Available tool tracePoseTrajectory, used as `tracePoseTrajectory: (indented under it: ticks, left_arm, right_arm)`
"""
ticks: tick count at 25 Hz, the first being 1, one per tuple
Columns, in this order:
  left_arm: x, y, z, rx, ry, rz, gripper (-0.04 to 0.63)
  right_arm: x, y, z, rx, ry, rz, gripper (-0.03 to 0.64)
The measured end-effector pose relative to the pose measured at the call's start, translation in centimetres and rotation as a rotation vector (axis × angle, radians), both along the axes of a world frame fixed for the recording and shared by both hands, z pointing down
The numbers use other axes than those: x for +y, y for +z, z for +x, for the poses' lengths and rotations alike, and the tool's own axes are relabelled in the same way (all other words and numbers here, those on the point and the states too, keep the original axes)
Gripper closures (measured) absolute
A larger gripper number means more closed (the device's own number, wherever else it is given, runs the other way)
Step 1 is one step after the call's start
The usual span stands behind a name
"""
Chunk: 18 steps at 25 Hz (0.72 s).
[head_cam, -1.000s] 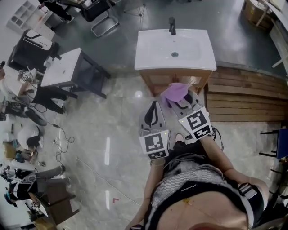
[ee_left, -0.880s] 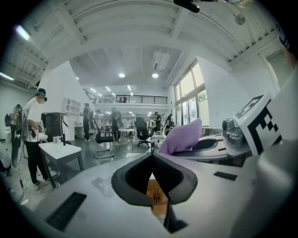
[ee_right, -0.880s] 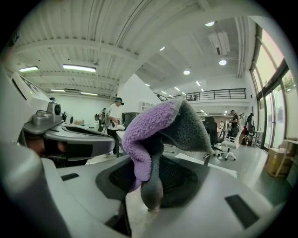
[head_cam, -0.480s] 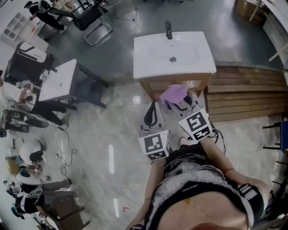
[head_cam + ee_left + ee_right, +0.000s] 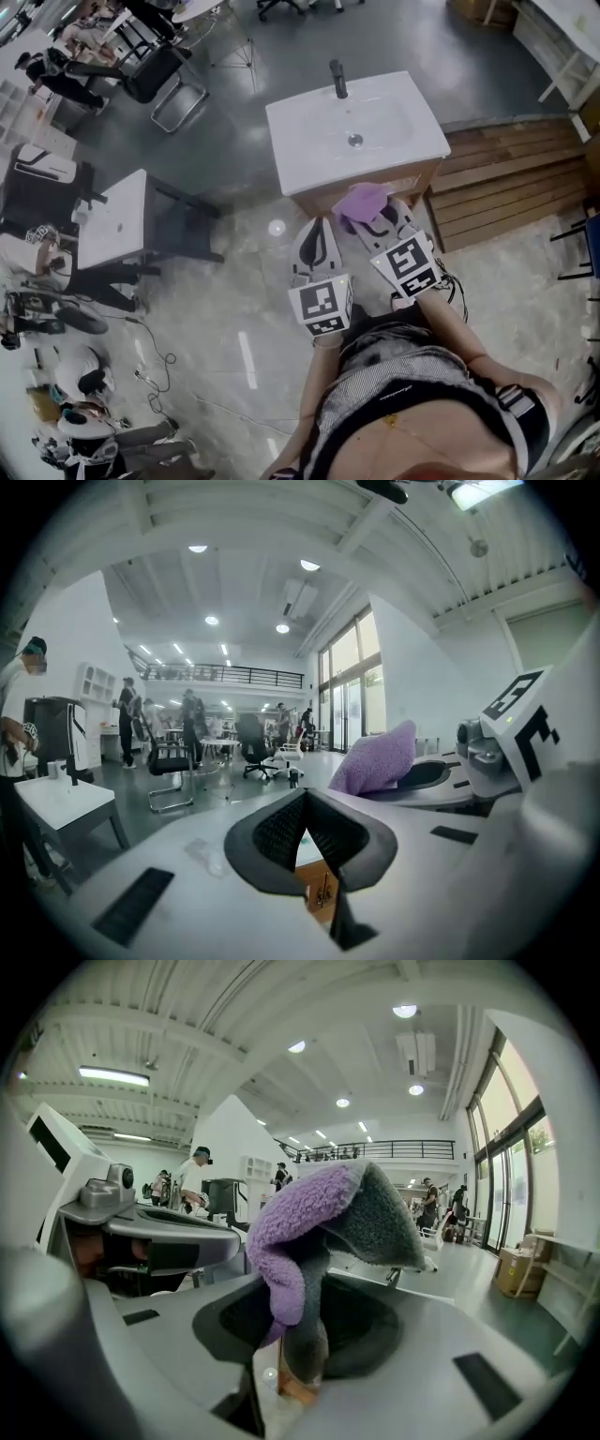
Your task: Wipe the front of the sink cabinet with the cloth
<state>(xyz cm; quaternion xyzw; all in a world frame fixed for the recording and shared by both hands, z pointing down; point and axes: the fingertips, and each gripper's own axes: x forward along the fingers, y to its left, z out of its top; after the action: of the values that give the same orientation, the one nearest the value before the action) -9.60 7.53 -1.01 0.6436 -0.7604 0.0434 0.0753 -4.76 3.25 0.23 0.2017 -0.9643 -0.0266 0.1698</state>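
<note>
Pinching the purple cloth (image 5: 314, 1218) in our right tongs (image 5: 298, 1349) before the sink cabinet (image 5: 319, 200) — left tongs (image 5: 307, 841) closed, empty.

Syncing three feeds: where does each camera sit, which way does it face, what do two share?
Head view: on the head, steeply down at sink, cabinet, left claw, right claw, person's torso.
Left gripper view: on left claw, along shut jaws toward the cabinet.
Right gripper view: on right claw, jaws gripping the cloth.
All three show the cloth.
</note>
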Motion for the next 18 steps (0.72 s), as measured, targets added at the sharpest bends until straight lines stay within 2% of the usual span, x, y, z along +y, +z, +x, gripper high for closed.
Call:
tracePoseTrajectory:
  ticks: [11, 18]
  left_arm:
    - [-0.3, 1.2, -4.6, -0.005, 0.092, -0.015, 0.595]
    - [0.8, 2.8, -6.5, 0.005, 0.112, -0.040, 0.595]
  right_arm:
    - [-0.3, 0.6, -4.8, 0.006, 0.077, 0.013, 0.439]
    - [0.3, 1.9, -5.5, 0.013, 0.124, 0.000, 0.439]
